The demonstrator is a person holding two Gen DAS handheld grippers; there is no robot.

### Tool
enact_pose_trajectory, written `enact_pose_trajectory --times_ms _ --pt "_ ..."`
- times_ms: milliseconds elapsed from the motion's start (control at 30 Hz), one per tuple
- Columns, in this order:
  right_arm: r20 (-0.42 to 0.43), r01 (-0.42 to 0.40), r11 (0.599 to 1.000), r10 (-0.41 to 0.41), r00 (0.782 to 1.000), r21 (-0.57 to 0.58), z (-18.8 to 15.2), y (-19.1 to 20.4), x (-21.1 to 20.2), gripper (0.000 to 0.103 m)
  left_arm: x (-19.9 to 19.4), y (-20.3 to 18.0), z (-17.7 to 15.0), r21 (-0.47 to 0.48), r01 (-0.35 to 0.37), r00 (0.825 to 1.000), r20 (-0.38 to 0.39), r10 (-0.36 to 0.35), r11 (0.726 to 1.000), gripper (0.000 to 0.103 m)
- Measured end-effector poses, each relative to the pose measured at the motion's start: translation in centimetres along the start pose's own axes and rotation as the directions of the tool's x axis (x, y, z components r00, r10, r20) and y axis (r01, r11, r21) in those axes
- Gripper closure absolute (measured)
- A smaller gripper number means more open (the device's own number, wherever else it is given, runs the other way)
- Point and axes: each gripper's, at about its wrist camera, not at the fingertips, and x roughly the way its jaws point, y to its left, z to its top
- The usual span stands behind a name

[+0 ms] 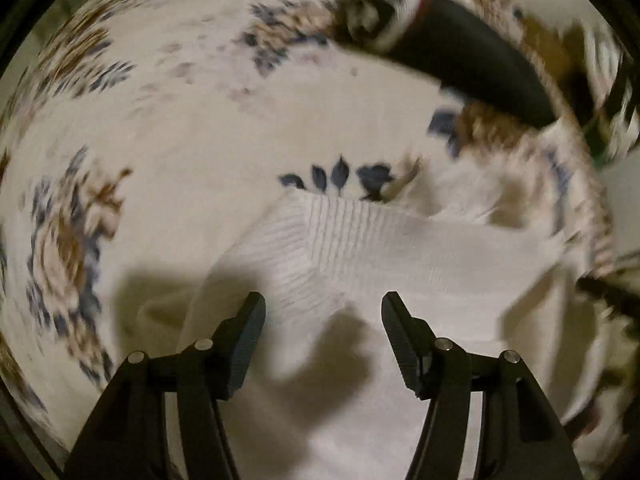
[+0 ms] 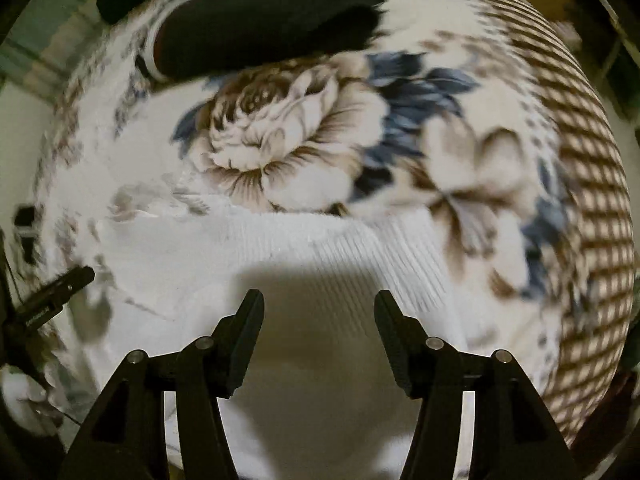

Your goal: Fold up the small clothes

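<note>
We're seeing the left gripper (image 1: 323,312) with its jaws standing wide apart, nothing between them. Both fingertips (image 1: 254,308) are hanging over a white ribbed sock (image 1: 360,256); we can't tell whether they're touching the fabric or just above it. Their shadow is falling on the sock right between the jaws.

The right gripper (image 2: 319,308) is looking the same: jaws spread wide, gripping nothing, fingertips (image 2: 384,306) over the white ribbed sock (image 2: 328,248). Contact is unclear here too. Its shadow is covering the sock's near part.

The sock is lying flat on a floral bedsheet (image 1: 160,120), white with blue and brown flowers. In the left wrist view the ribbed cuff is sitting just ahead of the jaws, with the body running off to the right. In the right wrist view the ribbed band is lying ahead and to the right, ending just short of a big brown rose print (image 2: 280,132).

Both grippers are pointing down at the sock from opposite ends. We're catching the left one's finger at the left edge of the right wrist view.

A black sock (image 1: 472,60) is lying farther back on the sheet, well apart from the white one; in the left wrist view a white patterned item (image 1: 380,8) is sitting at its end. The right wrist view is showing the same black sock (image 2: 264,20) at top.

Both views are motion-blurred.
</note>
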Motion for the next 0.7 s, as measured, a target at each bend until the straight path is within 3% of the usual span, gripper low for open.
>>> enact_pose_trajectory --times_ms 100,133,167,200,300,400,567,700 --pt "-0.057 0.031 0.999 -0.033 0.998 -0.042 1.1 0.7 3.1 0.046 2.5 -0.5 -0.1 0.077 -0.044 0.999 -0.014 0.045 0.996 0.047" --pt "-0.063 0.061 0.996 -0.065 0.996 -0.059 1.1 0.8 3.8 0.055 2.5 -0.4 -0.3 0.089 -0.034 0.999 0.006 0.033 0.995 0.069" --pt "-0.034 0.091 0.994 -0.094 0.995 -0.065 0.8 0.9 3.7 0.091 2.4 -0.4 -0.4 0.101 -0.041 0.999 0.020 0.039 0.994 0.095" --pt "-0.008 0.104 0.992 -0.104 0.994 -0.065 0.7 0.8 3.5 0.097 2.2 -0.2 -0.6 0.109 -0.062 0.998 0.031 0.059 0.992 0.095" --pt "0.059 0.108 0.994 -0.105 0.993 -0.035 0.1 -0.1 2.1 0.098 0.3 1.2 -0.8 0.066 -0.060 0.993 0.101 0.053 0.996 0.095" --pt "0.114 0.107 0.994 -0.108 0.988 0.019 -0.5 -2.1 -0.2 0.098 -0.7 2.6 -0.8 0.010 -0.060 0.991 0.118 0.058 0.998 0.095" --pt "0.132 0.090 0.986 -0.109 0.985 0.143 -0.8 -6.0 -2.3 0.098 0.0 5.4 -0.1 -0.102 -0.070 0.993 0.087 0.079 0.992 0.095" --pt "0.116 0.075 0.979 -0.098 0.988 0.191 0.0 -7.6 -1.6 0.098 -0.3 6.4 0.8 -0.142 -0.067 0.991 0.106 0.082 0.988 0.095"
